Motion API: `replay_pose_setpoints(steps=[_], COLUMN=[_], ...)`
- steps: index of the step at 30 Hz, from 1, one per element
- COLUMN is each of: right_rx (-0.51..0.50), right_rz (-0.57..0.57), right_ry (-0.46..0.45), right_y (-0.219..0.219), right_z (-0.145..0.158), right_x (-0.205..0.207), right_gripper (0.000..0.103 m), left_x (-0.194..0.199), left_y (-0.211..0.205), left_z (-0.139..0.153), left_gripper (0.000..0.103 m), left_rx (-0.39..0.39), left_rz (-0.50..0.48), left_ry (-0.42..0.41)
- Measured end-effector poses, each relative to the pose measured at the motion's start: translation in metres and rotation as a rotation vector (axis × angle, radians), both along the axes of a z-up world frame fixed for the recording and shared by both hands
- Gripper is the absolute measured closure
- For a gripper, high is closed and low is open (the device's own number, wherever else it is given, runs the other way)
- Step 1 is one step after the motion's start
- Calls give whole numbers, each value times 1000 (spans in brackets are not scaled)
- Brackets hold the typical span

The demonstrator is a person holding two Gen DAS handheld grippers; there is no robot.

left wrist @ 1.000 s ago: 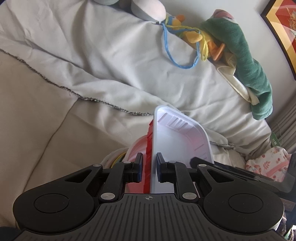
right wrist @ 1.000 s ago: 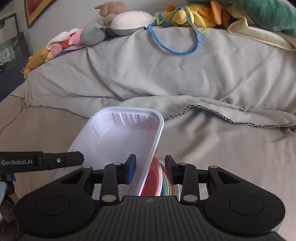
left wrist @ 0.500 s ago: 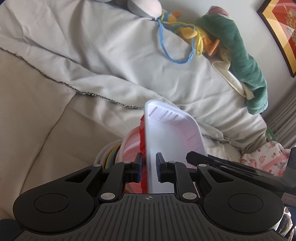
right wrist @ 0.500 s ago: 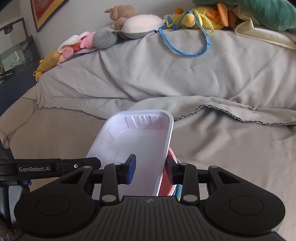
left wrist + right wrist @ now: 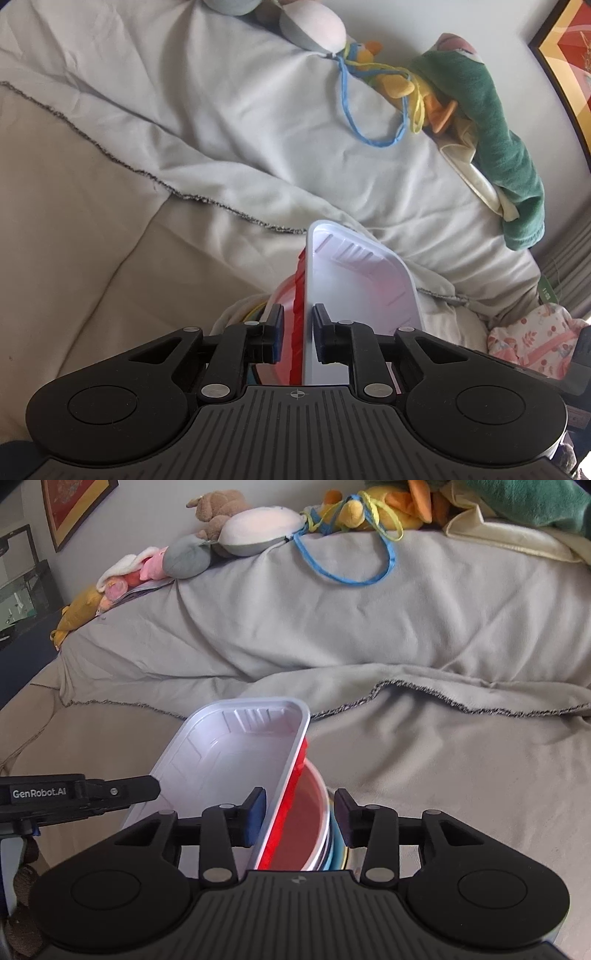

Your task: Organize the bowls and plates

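Your left gripper (image 5: 298,338) has just eased open: a gap now shows beside the left pad, where a second ago both pads pinched the rims of the white tray (image 5: 360,284) and the red tray (image 5: 295,317) under it. Whether the right pad still touches the white rim is hard to tell. Your right gripper (image 5: 300,818) has widened too, jaws clear around the trays' other rims and the stacked bowls (image 5: 314,823) on the bed sheet (image 5: 443,775).

Both claws (image 5: 298,338) (image 5: 300,818) slightly parted, just loosening
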State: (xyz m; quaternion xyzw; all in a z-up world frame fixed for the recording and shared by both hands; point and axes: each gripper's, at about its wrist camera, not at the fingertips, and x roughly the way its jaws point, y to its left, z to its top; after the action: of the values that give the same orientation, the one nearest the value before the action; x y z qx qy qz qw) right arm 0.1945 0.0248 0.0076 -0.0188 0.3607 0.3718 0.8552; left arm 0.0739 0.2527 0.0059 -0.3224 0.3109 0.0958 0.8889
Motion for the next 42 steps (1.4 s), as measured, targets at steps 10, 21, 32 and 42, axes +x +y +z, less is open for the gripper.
replay_pose_setpoints(steps=[10, 21, 32, 42], right_rx=[35, 64, -31, -59], right_rz=[5, -14, -36, -40], right_ry=[-33, -64, 60, 58], right_y=[-7, -53, -102, -106], right_z=[10, 25, -10, -19], right_x=[-8, -56, -133, -143], right_gripper=[63, 43, 35, 35], left_x=[-2, -69, -108, -107], left_y=[-13, -68, -157, -169], left_z=[16, 41, 16, 13], left_gripper=[83, 83, 87, 87], left_rx=[51, 204, 314, 378], left_rz=[-4, -19, -208, -166], left_ry=[-3, -30, 100, 171])
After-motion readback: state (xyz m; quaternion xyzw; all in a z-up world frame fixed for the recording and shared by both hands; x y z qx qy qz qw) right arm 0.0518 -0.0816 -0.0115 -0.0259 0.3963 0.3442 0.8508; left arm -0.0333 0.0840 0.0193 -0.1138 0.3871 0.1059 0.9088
